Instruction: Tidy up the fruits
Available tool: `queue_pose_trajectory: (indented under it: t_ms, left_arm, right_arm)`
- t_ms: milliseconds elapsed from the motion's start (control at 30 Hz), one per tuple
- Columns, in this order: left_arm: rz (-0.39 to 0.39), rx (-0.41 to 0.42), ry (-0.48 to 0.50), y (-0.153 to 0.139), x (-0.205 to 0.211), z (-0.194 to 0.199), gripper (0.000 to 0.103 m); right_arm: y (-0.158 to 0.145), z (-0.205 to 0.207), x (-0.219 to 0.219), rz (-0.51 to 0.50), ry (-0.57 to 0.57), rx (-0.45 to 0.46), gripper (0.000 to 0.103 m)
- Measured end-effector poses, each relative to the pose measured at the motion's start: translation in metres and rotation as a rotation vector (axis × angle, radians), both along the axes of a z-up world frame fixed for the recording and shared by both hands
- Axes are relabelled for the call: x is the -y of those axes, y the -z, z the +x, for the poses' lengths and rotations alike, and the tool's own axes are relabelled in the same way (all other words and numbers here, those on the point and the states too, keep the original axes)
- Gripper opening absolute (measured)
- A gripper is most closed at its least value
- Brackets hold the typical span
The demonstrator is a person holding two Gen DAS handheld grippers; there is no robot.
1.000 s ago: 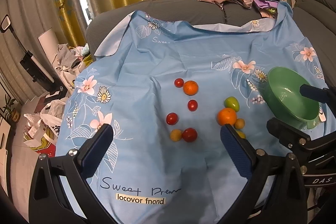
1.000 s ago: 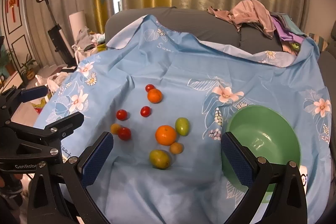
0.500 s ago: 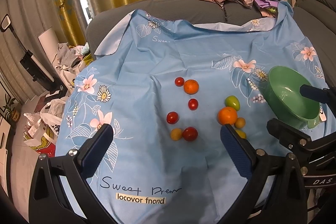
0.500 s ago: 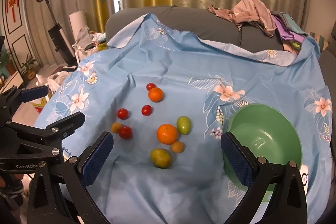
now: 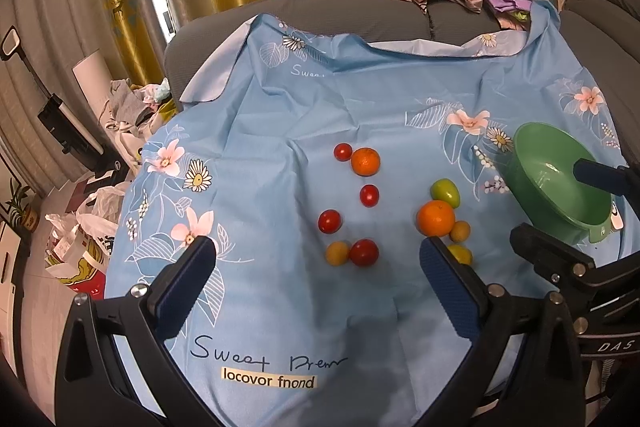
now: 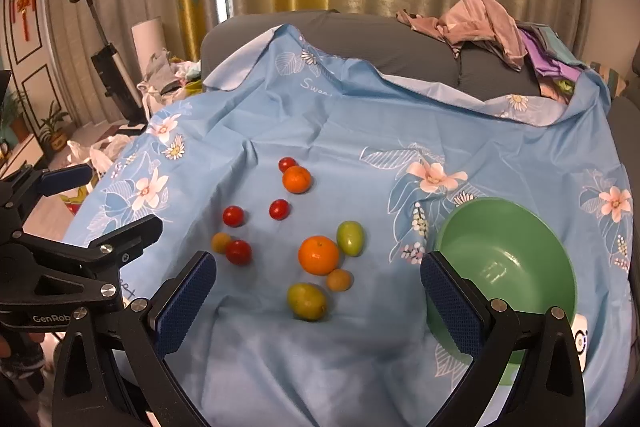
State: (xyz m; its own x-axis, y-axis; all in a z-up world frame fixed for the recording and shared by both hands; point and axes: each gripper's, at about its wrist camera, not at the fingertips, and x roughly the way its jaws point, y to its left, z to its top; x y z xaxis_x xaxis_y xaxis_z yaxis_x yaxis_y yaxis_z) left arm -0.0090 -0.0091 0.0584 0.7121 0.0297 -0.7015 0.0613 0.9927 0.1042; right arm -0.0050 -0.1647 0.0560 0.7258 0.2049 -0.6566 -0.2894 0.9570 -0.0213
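Left gripper (image 5: 316, 269) spread wide, holding nothing. Right gripper (image 6: 318, 285) likewise wide, empty, above fruit on blue cloth (image 6: 360, 131).

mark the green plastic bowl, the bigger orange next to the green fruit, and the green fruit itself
green plastic bowl (image 6: 532, 227), right wrist view, far inner wall below the rim
bigger round orange (image 6: 318, 255), right wrist view, middle of its top face
oval green fruit (image 6: 350, 238), right wrist view, middle of its skin

Floral blue cloth (image 6: 320, 131) over sofa (image 6: 360, 39)
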Motion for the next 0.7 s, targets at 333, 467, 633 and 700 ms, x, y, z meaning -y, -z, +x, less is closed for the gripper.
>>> queue_pose_trajectory:
  t_ms: [333, 467, 633, 700]
  left_arm:
    - [-0.027, -0.031, -0.010, 0.013, -0.010, 0.005, 0.102]
    - [-0.059, -0.080, -0.017, 0.034, -0.026, 0.008, 0.102]
    - [-0.167, -0.171, 0.014, 0.069, -0.039, 0.009, 0.102]
    - [-0.188, -0.195, 0.029, 0.078, -0.038, 0.011, 0.102]
  right_arm:
    - [0.010, 0.002, 0.005, 0.032, -0.012, -0.040, 0.103]
    - [0.030, 0.004, 0.021, 0.089, -0.037, -0.104, 0.103]
    - [0.061, 0.012, 0.035, 0.159, -0.048, -0.214, 0.103]
    - [0.070, 0.017, 0.035, 0.178, -0.051, -0.246, 0.101]
